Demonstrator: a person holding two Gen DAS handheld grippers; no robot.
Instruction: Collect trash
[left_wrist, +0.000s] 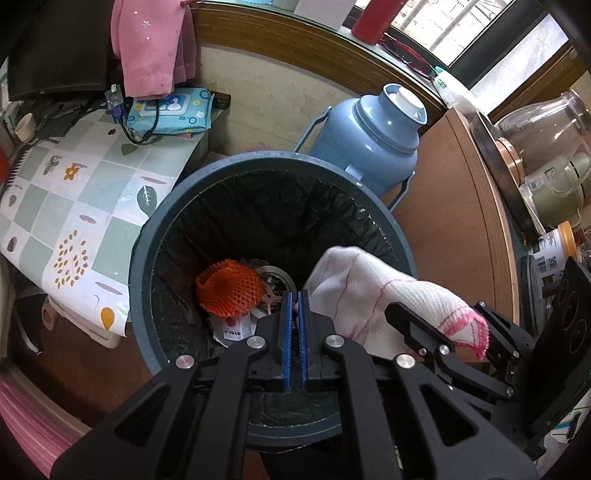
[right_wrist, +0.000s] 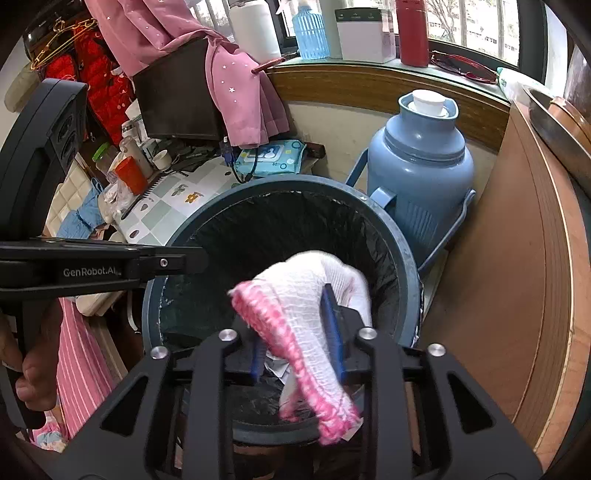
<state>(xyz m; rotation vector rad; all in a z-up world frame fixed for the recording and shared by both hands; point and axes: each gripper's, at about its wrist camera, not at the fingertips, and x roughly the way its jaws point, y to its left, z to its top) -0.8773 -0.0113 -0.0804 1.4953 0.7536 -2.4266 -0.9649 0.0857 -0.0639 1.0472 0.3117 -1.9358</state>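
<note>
A dark blue trash bin (left_wrist: 147, 236) with a black liner stands below both grippers; it also shows in the right wrist view (right_wrist: 402, 254). Inside lie an orange foam fruit net (left_wrist: 227, 288), a metal can (left_wrist: 277, 277) and paper scraps. My left gripper (left_wrist: 294, 299) is shut over the bin, with nothing clear between its blue pads. My right gripper (right_wrist: 299, 332) is over the bin, its pads apart, with a white cloth with a pink edge (right_wrist: 306, 317) draped between them; the cloth also shows in the left wrist view (left_wrist: 373, 291).
A blue thermos jug (left_wrist: 373, 140) stands behind the bin against the wall. A table with a checked floral cloth (left_wrist: 74, 206) is at left, with a wipes pack (left_wrist: 170, 110). A wooden cabinet side (left_wrist: 450, 221) is at right.
</note>
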